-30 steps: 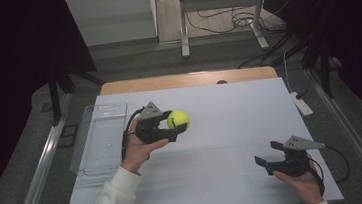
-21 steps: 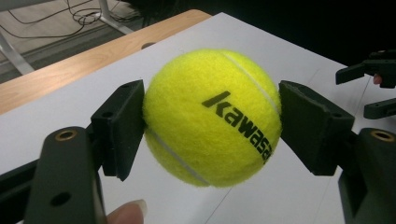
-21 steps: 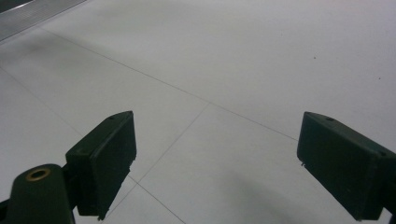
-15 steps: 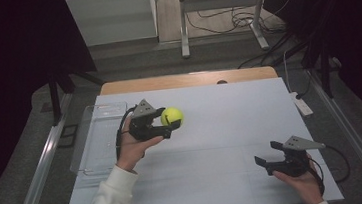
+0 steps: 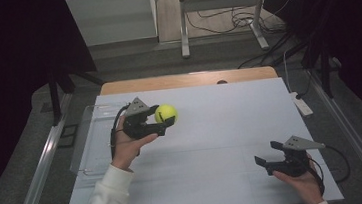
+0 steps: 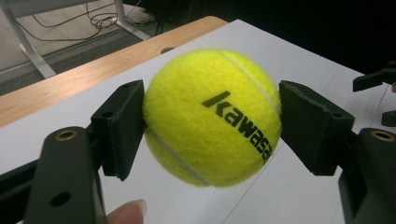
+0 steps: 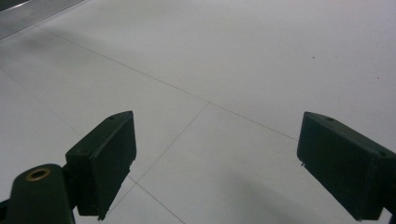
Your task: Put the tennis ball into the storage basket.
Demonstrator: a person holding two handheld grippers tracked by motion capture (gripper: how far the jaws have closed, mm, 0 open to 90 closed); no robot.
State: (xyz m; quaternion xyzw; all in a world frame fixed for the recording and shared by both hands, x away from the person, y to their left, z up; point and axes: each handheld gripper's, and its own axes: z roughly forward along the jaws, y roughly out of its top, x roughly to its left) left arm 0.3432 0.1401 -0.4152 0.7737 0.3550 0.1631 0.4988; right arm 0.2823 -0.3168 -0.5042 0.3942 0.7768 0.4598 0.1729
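A yellow tennis ball with black lettering is clamped between the black pads of my left gripper, held above the left half of the white table. In the left gripper view the ball sits squarely between both pads, and the left gripper is shut on it. My right gripper rests low near the table's front right, jaws wide apart with nothing between them. The right gripper view shows the right gripper open over bare white tabletop.
A clear plastic tray lies along the table's left edge, beside the left hand. A white power strip sits at the right edge. A wooden strip borders the far edge, with metal stand legs and cables on the floor beyond.
The left hand has carried the ball a little to the left and slightly up the view. The right gripper has stayed where it was.
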